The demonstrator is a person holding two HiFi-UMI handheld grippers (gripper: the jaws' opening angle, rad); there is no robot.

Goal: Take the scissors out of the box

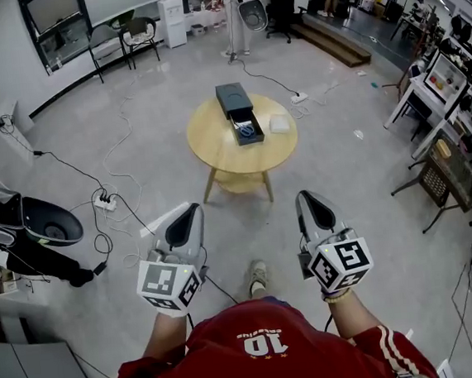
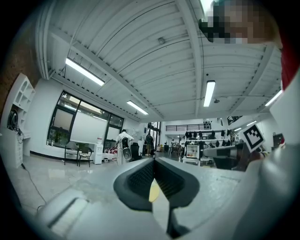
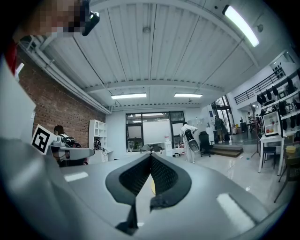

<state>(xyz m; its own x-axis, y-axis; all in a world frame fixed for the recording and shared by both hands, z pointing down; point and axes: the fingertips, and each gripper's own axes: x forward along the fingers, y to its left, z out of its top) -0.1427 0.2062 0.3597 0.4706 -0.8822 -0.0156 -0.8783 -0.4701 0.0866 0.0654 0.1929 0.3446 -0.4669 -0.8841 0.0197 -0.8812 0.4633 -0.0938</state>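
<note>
grey hand-held left gripper (image 1: pixel 190 212): jaws together, nothing between them; in the left gripper view the ribbed pads (image 2: pixel 140 177) meet along one seam. grey hand-held right gripper (image 1: pixel 307 198): same, jaws pressed together, empty. both point level toward 12 o'clock, side by side.

task thing: blue-handled metal scissors (image 1: pixel 247 130) lie flat in the open tray of the dark grey rectangular box (image 1: pixel 234 99). the box sits on the round pale wooden table (image 1: pixel 215 144) at 12 o'clock, well apart from both grippers. small white square object (image 1: pixel 279 123) just beside the box, at its 3 o'clock.

judgement: approach not yet begun; one gripper must open before any grasp.

handling, judged: scissors likely light and rigid. the steel blades would be slippery against the pads; the plastic handle loops should give better purchase. lying flat on the tray floor, they leave little room underneath. best hold: from above, across the handles or at the pivot; a grip near the blade tips would let them swing. blade direction too small to tell. the box may slide, so the free gripper could steady it.
</note>
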